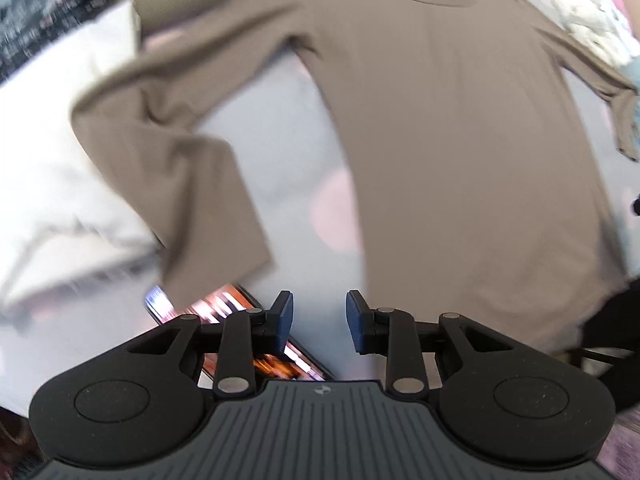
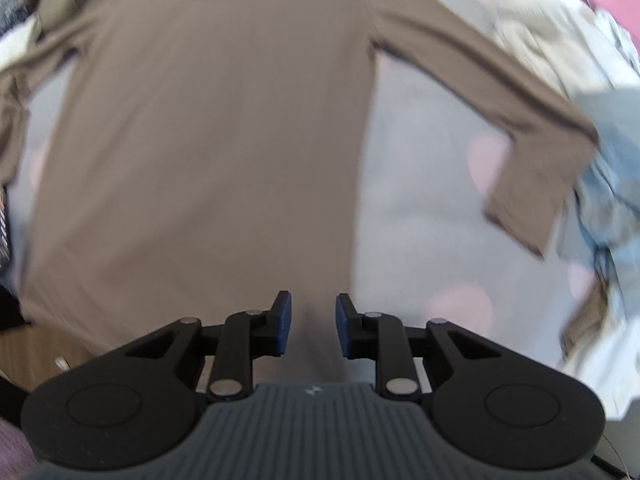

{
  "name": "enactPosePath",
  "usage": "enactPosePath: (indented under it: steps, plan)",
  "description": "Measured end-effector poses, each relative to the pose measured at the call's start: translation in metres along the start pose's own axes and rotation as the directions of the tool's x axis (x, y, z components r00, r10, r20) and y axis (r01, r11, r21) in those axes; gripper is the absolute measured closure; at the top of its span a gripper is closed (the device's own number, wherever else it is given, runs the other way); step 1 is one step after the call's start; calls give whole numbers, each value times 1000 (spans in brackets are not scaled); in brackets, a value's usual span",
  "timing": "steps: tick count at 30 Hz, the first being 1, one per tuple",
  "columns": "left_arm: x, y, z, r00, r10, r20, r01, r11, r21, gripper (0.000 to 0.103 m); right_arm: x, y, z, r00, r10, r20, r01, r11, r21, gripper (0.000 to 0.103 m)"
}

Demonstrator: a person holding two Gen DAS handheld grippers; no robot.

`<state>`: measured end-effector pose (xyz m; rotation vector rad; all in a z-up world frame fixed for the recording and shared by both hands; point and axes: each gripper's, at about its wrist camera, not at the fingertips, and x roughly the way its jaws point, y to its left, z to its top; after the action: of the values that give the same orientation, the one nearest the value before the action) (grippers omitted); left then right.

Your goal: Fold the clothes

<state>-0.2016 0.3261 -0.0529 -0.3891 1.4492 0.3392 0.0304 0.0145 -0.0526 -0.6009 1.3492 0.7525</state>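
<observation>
Bedsheet (image 1: 276, 152): pale grey, pink spots. Smartphone (image 1: 240, 300): lit screen, lying on the sheet's near edge. White pillow (image 1: 52, 152): at the sheet's left side.

No legible text, number or brand name is showing in either view. A small round emblem is appearing on the ribbed grey housing of the left gripper (image 1: 319, 316), too small to be read. A faint pale mark is appearing at the matching spot on the right gripper (image 2: 313, 318), blurred beyond reading. A phone (image 1: 224, 304) is lying beside the brown shirt (image 1: 460, 140), its lit screen displaying bright content, motion-blurred and unreadable.
</observation>
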Motion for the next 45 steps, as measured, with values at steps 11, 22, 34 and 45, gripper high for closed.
enactPosePath:
  steps: [11,22,34,45]
  plan:
    - [51,31,28,993,100,-58,-103,994,-44,76,23,73,65,991,123,58,-121,992,-26,73]
    - [25,39,40,1000,9,10,-9,998,-55,101,54,70,81,992,111,66,-106,992,-73,73]
    - [-39,8,81,917,-325,231,346,937,-55,101,7,103,67,914,334,231,-274,928,-253,73]
    - [-48,-54,88,907,-362,218,379,924,-44,101,-2,150,61,863,387,325,-255,889,-381,61]
